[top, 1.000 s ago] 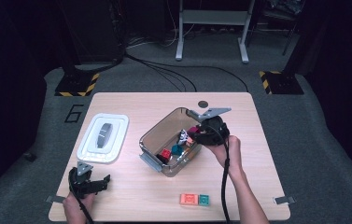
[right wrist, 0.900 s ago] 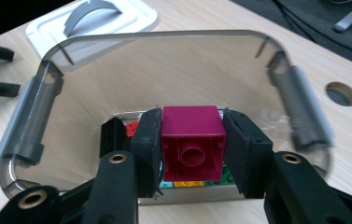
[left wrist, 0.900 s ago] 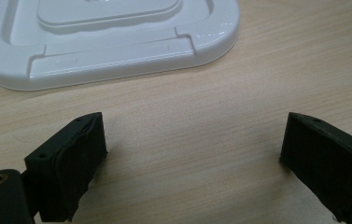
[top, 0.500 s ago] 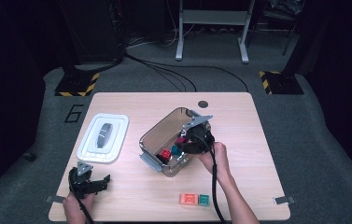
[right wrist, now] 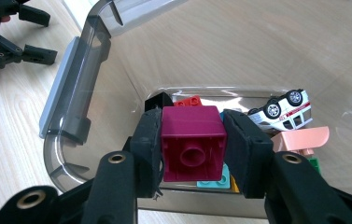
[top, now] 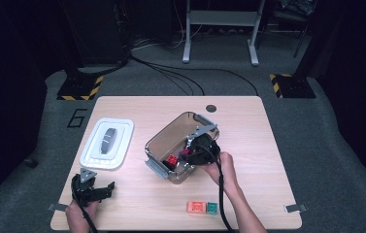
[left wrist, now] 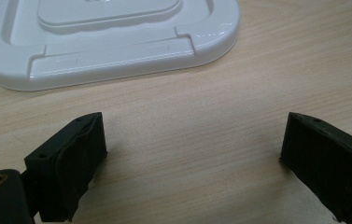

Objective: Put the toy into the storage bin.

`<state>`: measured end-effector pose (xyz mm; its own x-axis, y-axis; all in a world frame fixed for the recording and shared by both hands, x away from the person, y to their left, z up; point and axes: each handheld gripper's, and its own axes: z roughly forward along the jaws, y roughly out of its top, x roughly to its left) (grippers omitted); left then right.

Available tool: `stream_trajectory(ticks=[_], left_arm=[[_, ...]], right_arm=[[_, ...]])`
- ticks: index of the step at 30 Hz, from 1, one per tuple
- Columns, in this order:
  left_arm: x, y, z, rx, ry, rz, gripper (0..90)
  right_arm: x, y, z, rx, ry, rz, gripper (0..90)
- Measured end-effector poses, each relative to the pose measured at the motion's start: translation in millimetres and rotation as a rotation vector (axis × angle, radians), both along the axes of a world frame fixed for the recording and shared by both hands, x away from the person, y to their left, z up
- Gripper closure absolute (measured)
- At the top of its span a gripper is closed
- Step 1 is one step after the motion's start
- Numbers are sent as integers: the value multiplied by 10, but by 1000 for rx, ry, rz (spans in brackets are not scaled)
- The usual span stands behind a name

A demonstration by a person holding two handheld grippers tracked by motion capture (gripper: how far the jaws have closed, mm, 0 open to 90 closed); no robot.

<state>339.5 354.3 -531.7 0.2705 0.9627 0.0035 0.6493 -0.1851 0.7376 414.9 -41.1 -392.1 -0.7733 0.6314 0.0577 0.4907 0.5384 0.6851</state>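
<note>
A clear plastic bin (top: pixel 161 141) (right wrist: pixel 71 84) stands tilted at mid-table. Inside it lie a red brick (top: pixel 171 160) (right wrist: pixel 188 101), a teal brick (right wrist: pixel 213 179), a white toy car (right wrist: pixel 283 108) on its side and a pink piece (right wrist: pixel 302 138). My right gripper (top: pixel 189 154) (right wrist: pixel 193 142) reaches into the bin's near end, shut on a magenta brick (right wrist: pixel 193 143) held just above the pile. My left gripper (top: pixel 104 188) (left wrist: pixel 192 163) rests open on the table near the front left corner, nothing between its jaws. The bin's white lid (top: pixel 108 143) (left wrist: pixel 103 42) lies flat just beyond it.
An orange brick (top: pixel 196 207) and a teal brick (top: pixel 212 208) sit side by side near the table's (top: pixel 248 126) front edge, right of centre. A round cable hole (top: pixel 211 108) is at the back. The right gripper's cable (top: pixel 222 194) trails along the forearm.
My right gripper has moved left and down from the bin's far right rim into its near end. The left gripper has stayed put.
</note>
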Motion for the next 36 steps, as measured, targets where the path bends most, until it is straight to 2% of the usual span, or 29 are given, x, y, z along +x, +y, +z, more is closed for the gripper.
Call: stream_trajectory(ticks=[10,15,24,36], left_arm=[[-1,-1,0,-1,-1,0,66],[-1,-1,0,-1,-1,0,66],[-1,-2,-2,0,-3,2,67],[1,4,1,-1,3,-1,67]], right_arm=[[-29,-26,5,-4,7,-2,566],[-35,-40,19,-4,4,-12,440],[-120,-206,90,46,-28,-57,231],[-359,-519,56,77,-38,-91,156]])
